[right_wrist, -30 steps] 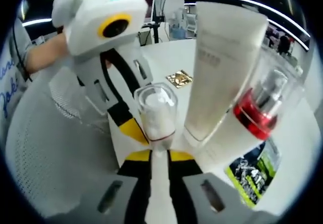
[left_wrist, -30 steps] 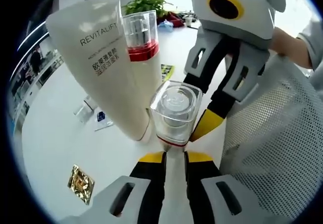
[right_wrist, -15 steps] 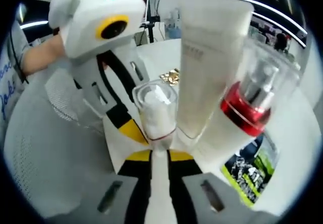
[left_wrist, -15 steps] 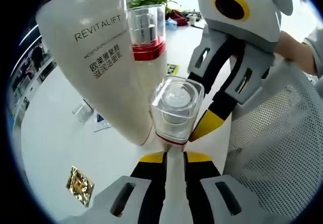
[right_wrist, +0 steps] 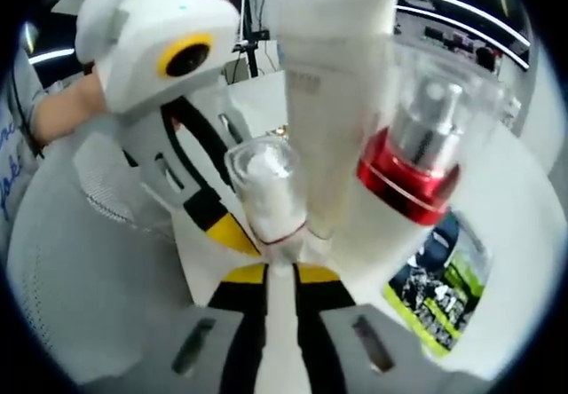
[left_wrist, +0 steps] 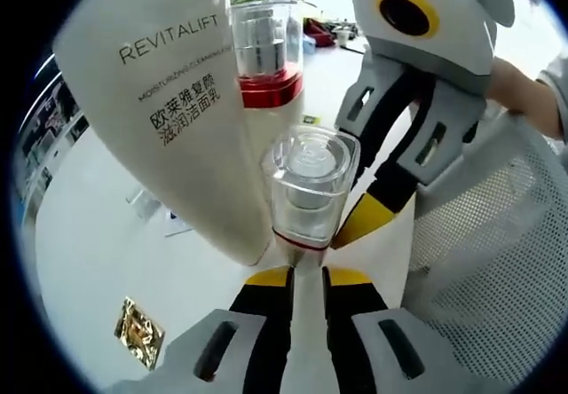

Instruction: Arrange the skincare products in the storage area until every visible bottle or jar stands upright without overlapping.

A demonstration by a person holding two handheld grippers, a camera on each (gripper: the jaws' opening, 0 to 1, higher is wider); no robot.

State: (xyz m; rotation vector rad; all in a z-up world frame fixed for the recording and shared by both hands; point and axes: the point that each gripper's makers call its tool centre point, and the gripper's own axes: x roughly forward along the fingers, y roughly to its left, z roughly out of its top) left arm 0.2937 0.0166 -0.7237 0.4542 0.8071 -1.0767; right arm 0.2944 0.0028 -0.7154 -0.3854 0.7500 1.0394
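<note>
The small clear-capped bottle [left_wrist: 304,194] was pinched by both the left gripper [left_wrist: 306,274] and right gripper [right_wrist: 281,270]; it was best lowered vertically, clear of the white tube [left_wrist: 173,101].

From my left gripper view, the small capped bottle [left_wrist: 306,185] stands on the table [left_wrist: 89,243]. Left of it rises the tube [left_wrist: 173,110], the pump bottle [left_wrist: 264,57] just behind it, the mesh basket [left_wrist: 497,234] right of it.
</note>
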